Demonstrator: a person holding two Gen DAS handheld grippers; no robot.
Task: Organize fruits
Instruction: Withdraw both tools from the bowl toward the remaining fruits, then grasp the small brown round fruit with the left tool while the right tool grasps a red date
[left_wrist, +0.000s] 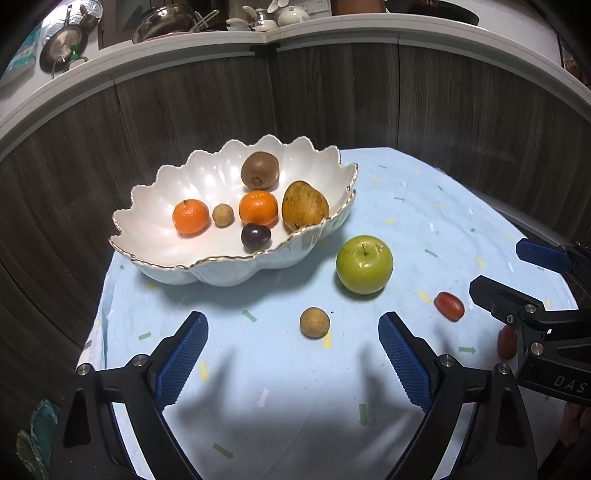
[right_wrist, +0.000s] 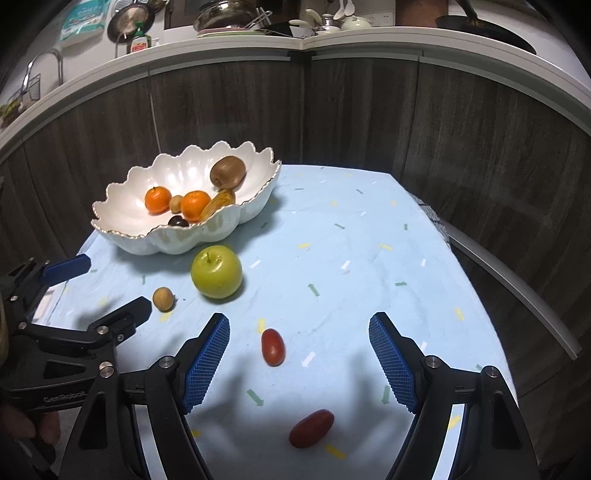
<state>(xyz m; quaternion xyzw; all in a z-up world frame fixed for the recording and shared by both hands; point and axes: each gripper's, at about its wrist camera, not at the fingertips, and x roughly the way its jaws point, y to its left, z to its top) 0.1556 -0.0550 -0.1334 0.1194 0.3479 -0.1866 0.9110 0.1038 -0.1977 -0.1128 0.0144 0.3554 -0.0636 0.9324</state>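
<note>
Kitchen corner here, dark wood-grain panels curving around behind, and I'm working over a small table (left_wrist: 424, 206) with a pale blue cloth on it, printed with little arrows and dashes. The cloth's a bit wrinkly and soft-looking, so round stuff could roll.

The bowl (left_wrist: 147, 236) is sitting at the far left, glossy white, scalloped like a shell with a thin gold rim. It's already holding a fuzzy kiwi (left_wrist: 259, 170), two oranges, a dark plum, a small tan ball and a yellow-brown pear-ish thing. So I'm judging we're partway through.

What's lying loose on the cloth: a shiny green apple (left_wrist: 364, 264) just beside the bowl, a rough tan longan (left_wrist: 314, 322) near it, and two smooth red oblong tomatoes (right_wrist: 273, 347).

My left fingers (left_wrist: 291, 360) are gaping wide with nothing between them, aiming at the longan, which is sitting just ahead of the tips. My right fingers (right_wrist: 299, 363) are spread open too, empty, with one tomato right ahead between the blue ribbed pads and the other tomato (right_wrist: 311, 428) closer in under them.

I'm guessing this is the reach-in step for both hands. Next I'm needing to drop lower, straddle each piece, and squeeze gently, since the tomatoes look soft and slippery and the longan's small enough to squirt out.
</note>
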